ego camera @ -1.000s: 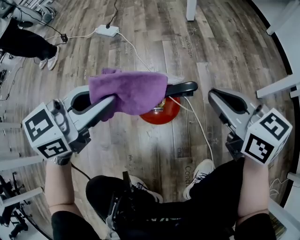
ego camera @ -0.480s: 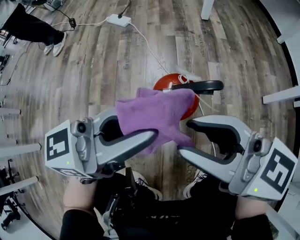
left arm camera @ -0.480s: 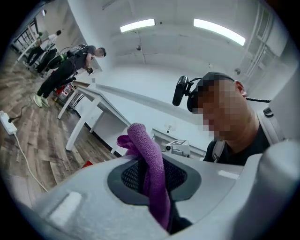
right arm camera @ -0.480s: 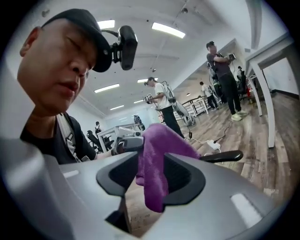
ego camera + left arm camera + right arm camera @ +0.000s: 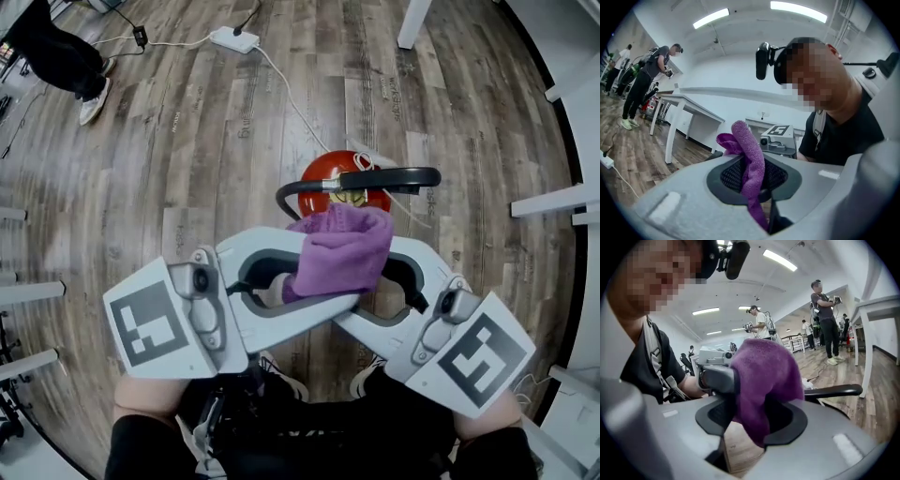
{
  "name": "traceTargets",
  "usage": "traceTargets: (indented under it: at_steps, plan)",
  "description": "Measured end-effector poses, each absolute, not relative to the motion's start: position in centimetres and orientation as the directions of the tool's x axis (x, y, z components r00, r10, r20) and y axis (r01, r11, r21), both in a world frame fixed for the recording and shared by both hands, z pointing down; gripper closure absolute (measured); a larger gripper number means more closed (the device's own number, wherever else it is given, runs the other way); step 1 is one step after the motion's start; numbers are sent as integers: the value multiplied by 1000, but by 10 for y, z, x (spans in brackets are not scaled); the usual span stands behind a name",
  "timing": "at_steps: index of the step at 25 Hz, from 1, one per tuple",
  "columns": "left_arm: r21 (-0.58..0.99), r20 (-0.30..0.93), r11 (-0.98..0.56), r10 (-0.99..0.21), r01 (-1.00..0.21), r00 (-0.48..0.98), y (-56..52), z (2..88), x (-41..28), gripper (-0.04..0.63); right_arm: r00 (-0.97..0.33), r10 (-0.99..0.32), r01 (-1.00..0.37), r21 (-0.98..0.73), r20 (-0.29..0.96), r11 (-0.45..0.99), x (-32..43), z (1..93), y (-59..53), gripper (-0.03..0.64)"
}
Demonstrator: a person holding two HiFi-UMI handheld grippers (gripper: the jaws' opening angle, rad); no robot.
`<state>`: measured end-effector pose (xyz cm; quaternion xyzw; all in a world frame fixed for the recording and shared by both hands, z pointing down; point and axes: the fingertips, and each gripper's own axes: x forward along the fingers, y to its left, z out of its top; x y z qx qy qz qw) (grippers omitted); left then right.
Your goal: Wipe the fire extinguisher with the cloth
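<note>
- left gripper point(image 5: 751, 185) clamped hard on the purple cloth point(image 5: 342, 251); a fold stands up through the jaws; probably steadying it for a re-grip
- fire extinguisher point(image 5: 330, 180) upright on the floor just beyond the cloth; contact between them not clear
- right gripper point(image 5: 750, 420) spread wide, jaws either side of the bunched cloth, not pressing; they have just been opening
- a second ago the grippers were well apart and the cloth was spread out; now they cross and the cloth is bunched

Grey-brown wood-plank floor point(image 5: 187, 141); white power strip point(image 5: 234, 39) w/ cable point(image 5: 281, 82) upper left; white table leg point(image 5: 414, 21) top centre; ceiling strip lights point(image 5: 797, 11) top of left gripper view.
</note>
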<state>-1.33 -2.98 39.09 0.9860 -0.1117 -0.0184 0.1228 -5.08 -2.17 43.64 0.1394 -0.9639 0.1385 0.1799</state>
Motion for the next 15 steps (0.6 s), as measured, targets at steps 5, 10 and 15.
traceTargets:
  at_steps: [5, 10, 15]
  plan:
    - [185, 103, -941, -268, -283, 958, -31, 408, -17, 523, -862, -265, -357, -148, 432, 922, -45, 446, -25, 537]
    - [251, 96, -925, -268, -284, 959, -35, 410, -23, 506, -806, -323, -436, -128, 496, 891, -14, 442, -38, 545]
    - [360, 66, -863, -354, -354, 933, -56, 420, -53, 589, -826, -356, -490, -246, 437, 836, 38, 431, -73, 552]
